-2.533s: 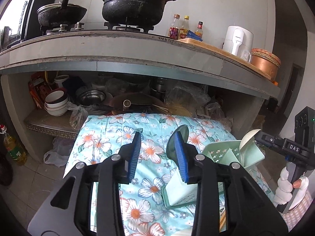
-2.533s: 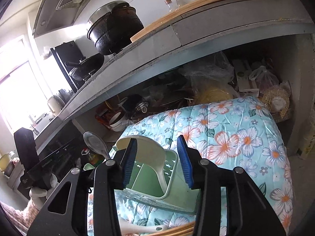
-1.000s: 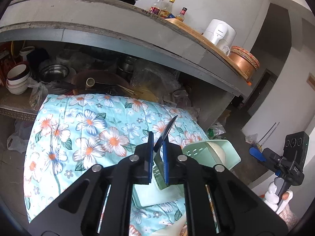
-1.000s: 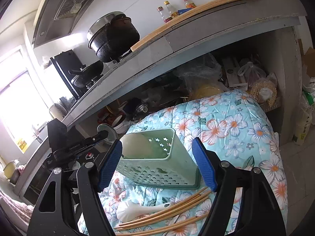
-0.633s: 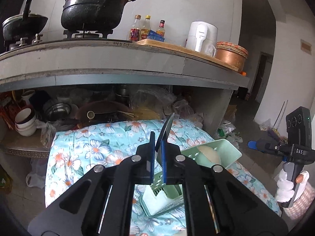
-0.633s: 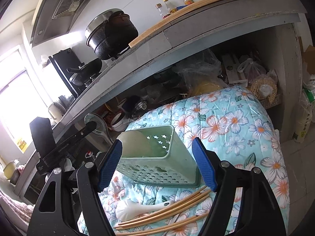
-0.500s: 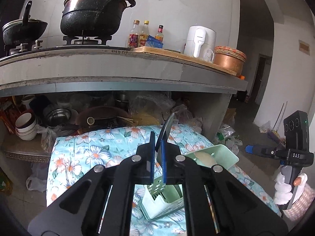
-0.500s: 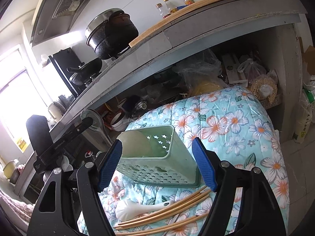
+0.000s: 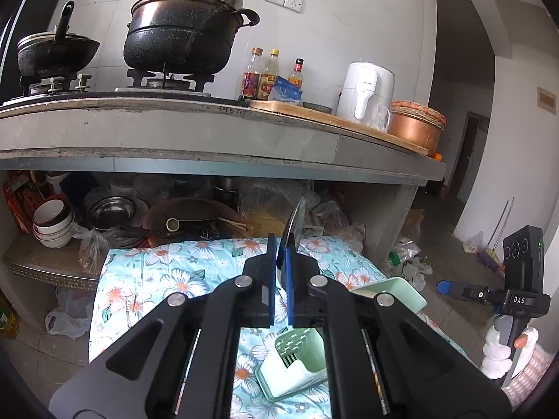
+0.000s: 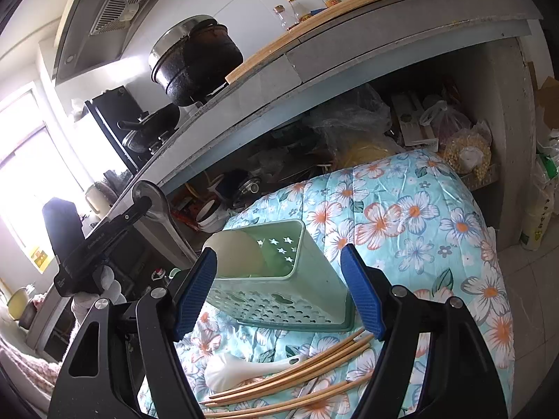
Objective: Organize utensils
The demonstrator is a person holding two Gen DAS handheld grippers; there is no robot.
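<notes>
Cloth: you see turquoise with white, orange-centred flowers.
Caddy: pale mint green, star cut-outs on the wall, perforated side.
Chopsticks: light tan wood.
Loose spoon: white.
Held spoon: your grey metal one.
Gripper pads: blue on black frames.
Big pot: sooty black, steel lid.

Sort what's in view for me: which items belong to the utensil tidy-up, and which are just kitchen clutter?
Part of the job:
- metal spoon, clamped in the left gripper
- green utensil caddy, below the open right gripper
- white spoon on the floral cloth
- bamboo chopsticks beside it

Lying about:
- black stockpot
- sauce bottles
- white kettle
- stacked bowls
</notes>
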